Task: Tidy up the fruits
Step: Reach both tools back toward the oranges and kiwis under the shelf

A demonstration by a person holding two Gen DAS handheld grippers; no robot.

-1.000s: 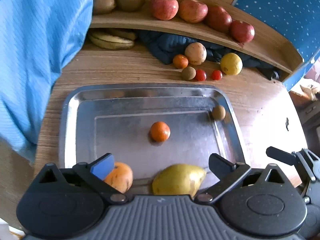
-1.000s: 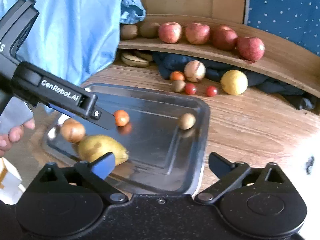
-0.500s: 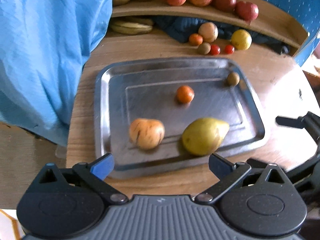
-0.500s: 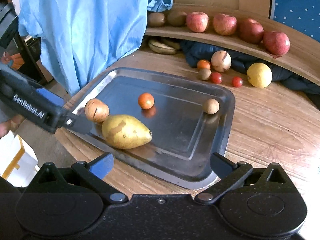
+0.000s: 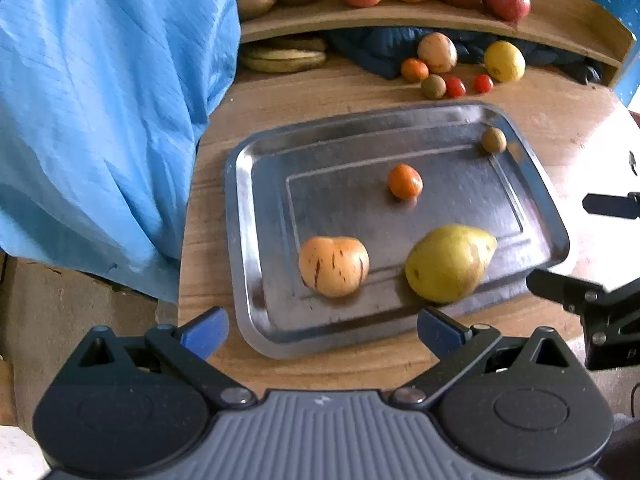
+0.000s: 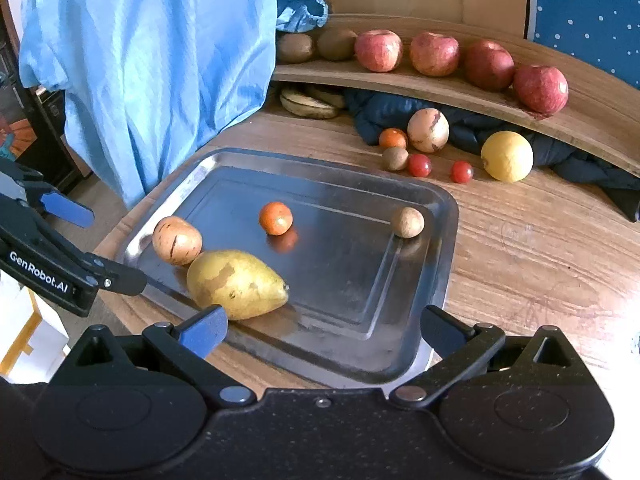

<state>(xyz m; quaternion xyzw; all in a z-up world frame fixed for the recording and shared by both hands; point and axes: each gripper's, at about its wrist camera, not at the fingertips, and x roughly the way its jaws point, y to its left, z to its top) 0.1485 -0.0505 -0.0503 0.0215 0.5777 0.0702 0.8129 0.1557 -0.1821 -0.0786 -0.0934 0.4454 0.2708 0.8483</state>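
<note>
A metal tray (image 5: 256,240) (image 6: 440,272) lies on the round wooden table. In it rest a yellow-green pear (image 5: 448,262) (image 6: 234,284), a striped orange-tan fruit (image 5: 334,266) (image 6: 177,241), a small orange (image 5: 405,181) (image 6: 275,218) and a brown kiwi (image 5: 493,139) (image 6: 407,222). My left gripper (image 5: 322,330) hangs open and empty over the tray's near edge. The right gripper (image 6: 324,330) is open and empty too, at the tray's near right corner. Each gripper shows in the other's view.
Behind the tray lie a lemon (image 6: 507,156), a tan striped fruit (image 6: 428,130), an orange, a kiwi and two cherry tomatoes (image 6: 419,165). A curved wooden shelf (image 6: 440,88) carries several red apples and two kiwis, with bananas (image 6: 310,103) and dark cloth beneath. Blue fabric (image 6: 160,60) hangs left.
Both grippers pulled back and rose from the tray. The left one, earlier low beside the pear and striped fruit, now looks at the whole tray from the table edge.
</note>
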